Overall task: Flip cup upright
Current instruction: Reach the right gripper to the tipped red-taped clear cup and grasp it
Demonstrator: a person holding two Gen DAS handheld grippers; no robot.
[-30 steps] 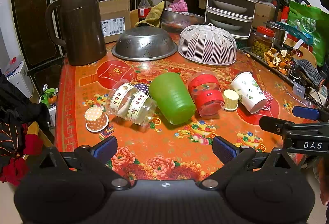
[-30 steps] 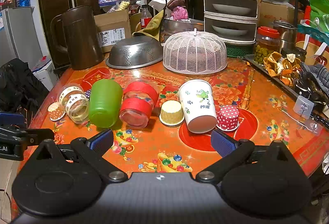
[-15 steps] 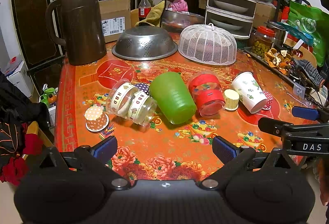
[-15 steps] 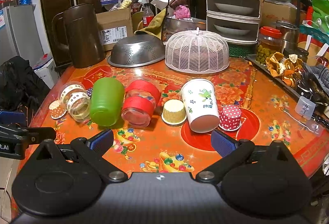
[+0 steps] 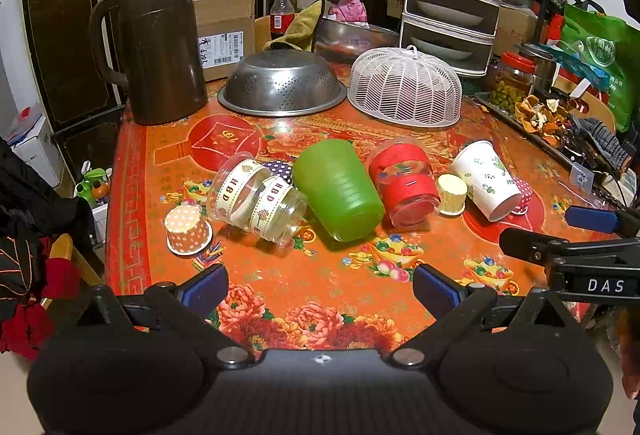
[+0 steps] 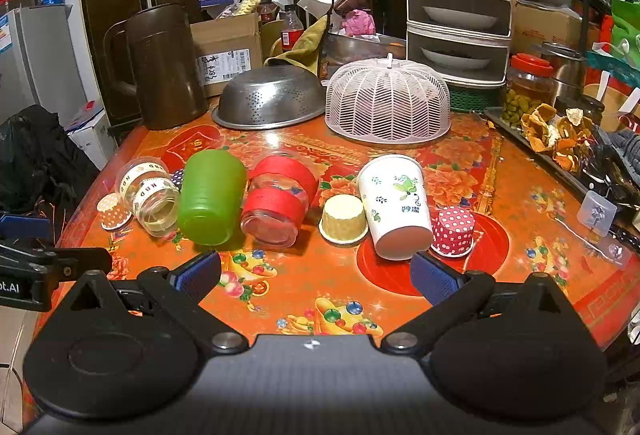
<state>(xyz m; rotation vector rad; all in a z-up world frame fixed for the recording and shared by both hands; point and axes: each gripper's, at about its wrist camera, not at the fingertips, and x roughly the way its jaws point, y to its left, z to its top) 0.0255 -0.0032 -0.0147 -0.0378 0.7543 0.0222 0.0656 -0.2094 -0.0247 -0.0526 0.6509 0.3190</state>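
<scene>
Closer now, my right gripper [image 6: 316, 275] nears the white paper cup [image 6: 394, 205] lying on the floral orange table [image 5: 320, 291]; both grippers' jaws gape empty, left gripper [image 5: 320, 289] hovering.

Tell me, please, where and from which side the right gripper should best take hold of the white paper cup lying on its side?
Probably across the mid-body of the white paper cup, coming from above with the open right gripper. The cup lies with its base toward the camera, flanked closely by the yellow cupcake liner and the red dotted liner, so its upper sides are freest.
</scene>
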